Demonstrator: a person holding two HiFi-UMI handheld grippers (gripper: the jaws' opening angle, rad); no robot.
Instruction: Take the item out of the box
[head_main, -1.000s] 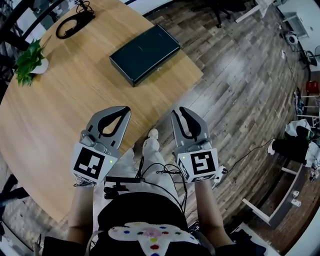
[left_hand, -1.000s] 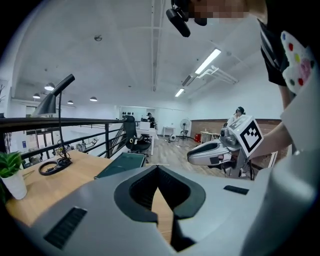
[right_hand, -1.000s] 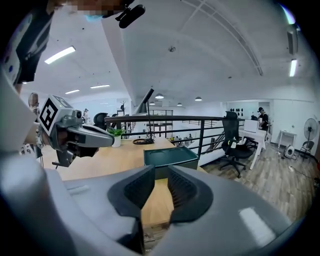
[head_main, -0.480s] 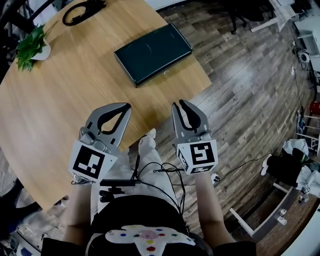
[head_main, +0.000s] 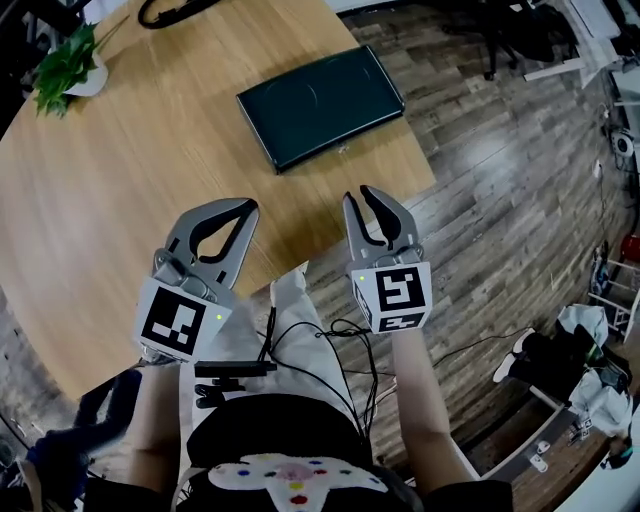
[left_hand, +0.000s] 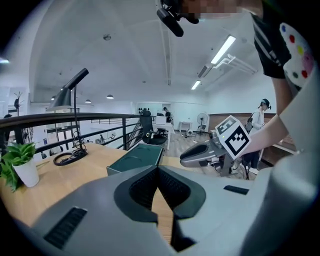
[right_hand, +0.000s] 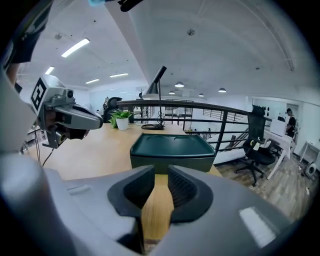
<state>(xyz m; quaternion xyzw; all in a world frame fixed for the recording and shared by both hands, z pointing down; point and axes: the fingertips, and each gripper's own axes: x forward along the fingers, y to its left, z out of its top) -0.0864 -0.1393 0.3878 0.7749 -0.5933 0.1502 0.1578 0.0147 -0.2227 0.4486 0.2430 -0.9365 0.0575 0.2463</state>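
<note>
Nearby: a potted plant (head_main: 65, 65) and a black loop (head_main: 175, 8), seemingly a lamp's foot, sat at the far side of the round wooden surface (head_main: 130, 170); a dark railing (right_hand: 220, 115) ran behind it, and plank floor (head_main: 500, 200) lay to the right.
In the way: only bare wood lay between the tools and the box.
Box: a dark green box (head_main: 320, 105) lay flat with its lid shut, near the surface's right edge.
Left hand-held gripper (head_main: 243, 204): at the near edge, well apart from the box, jaw tips met on nothing.
Right hand-held gripper (head_main: 366, 192): just beside the left one, aimed at the box, jaws a narrow slit apart, empty.
Count: one box, one plant, one loop, two hand-held grippers.
</note>
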